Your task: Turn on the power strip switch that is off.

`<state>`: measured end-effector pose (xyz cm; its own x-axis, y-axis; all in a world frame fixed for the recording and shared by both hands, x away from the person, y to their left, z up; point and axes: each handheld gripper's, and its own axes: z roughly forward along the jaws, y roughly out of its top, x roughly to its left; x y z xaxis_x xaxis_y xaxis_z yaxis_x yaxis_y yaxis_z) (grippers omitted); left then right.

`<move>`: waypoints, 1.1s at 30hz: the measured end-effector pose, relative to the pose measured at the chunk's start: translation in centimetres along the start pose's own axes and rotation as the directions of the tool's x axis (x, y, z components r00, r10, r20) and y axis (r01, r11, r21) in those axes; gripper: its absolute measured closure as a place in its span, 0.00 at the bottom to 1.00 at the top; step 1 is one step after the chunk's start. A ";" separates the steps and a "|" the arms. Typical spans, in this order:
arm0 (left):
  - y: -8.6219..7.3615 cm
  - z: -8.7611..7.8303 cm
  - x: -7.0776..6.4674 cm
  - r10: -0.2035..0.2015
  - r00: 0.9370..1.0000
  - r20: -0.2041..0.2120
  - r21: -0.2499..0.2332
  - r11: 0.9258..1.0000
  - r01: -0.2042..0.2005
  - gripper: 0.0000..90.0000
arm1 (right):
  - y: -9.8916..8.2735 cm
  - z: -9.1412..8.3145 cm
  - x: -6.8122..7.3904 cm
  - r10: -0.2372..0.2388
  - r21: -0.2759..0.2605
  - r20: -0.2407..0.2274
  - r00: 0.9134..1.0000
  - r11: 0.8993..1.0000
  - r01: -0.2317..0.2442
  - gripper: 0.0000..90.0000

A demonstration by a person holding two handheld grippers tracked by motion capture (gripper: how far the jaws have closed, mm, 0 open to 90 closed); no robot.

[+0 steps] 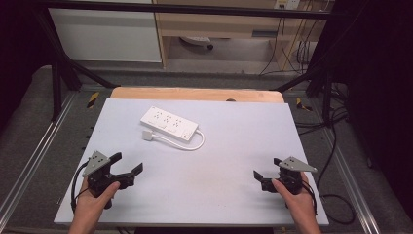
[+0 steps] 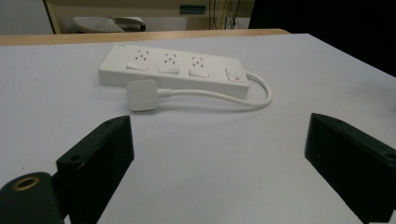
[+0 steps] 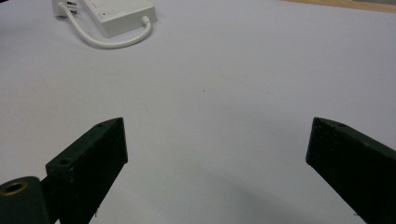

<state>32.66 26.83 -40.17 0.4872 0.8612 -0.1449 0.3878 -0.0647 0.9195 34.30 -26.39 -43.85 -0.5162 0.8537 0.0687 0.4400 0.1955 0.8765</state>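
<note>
A white power strip (image 1: 169,124) lies on the pale table top (image 1: 234,146), left of centre toward the back. Its short white cable (image 1: 187,144) loops round to a white plug (image 1: 147,135) lying beside it. In the left gripper view the power strip (image 2: 175,70) and plug (image 2: 142,95) lie straight ahead. My left gripper (image 1: 128,163) is held at the front left, open, nothing between its jaws. My right gripper (image 1: 267,168) is held at the front right, open and empty. The right gripper view catches the power strip's end (image 3: 122,16) and cable (image 3: 109,41) at its top left.
A wooden board edge (image 1: 195,94) runs along the back of the table. Black frame bars (image 1: 63,68) and cables (image 1: 336,141) flank the table. Beyond it stand a white cabinet (image 1: 104,34) and a wooden desk (image 1: 219,24).
</note>
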 end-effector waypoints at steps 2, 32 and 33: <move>0.1 0.1 0.0 -0.005 1.000 -0.003 -0.002 1.000 0.005 0.09 | 0.0 0.0 0.0 0.000 -0.002 0.001 1.000 1.000 0.000 0.07; 2.8 -0.8 0.2 -0.019 0.999 -0.027 -0.020 1.000 0.018 0.55 | 0.2 -0.3 0.3 -0.001 -0.024 -0.005 1.000 1.000 0.001 0.07; 3.0 -0.8 0.2 -0.015 1.000 -0.023 -0.020 1.000 0.014 0.62 | 0.2 -0.2 0.3 0.001 -0.023 -0.006 1.000 1.000 -0.001 0.07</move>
<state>33.32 27.18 -37.19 0.4635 0.8733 -0.1503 0.3789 -0.0421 0.9245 34.04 -26.17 -43.54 -0.5198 0.8512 0.0723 0.4235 0.1832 0.8872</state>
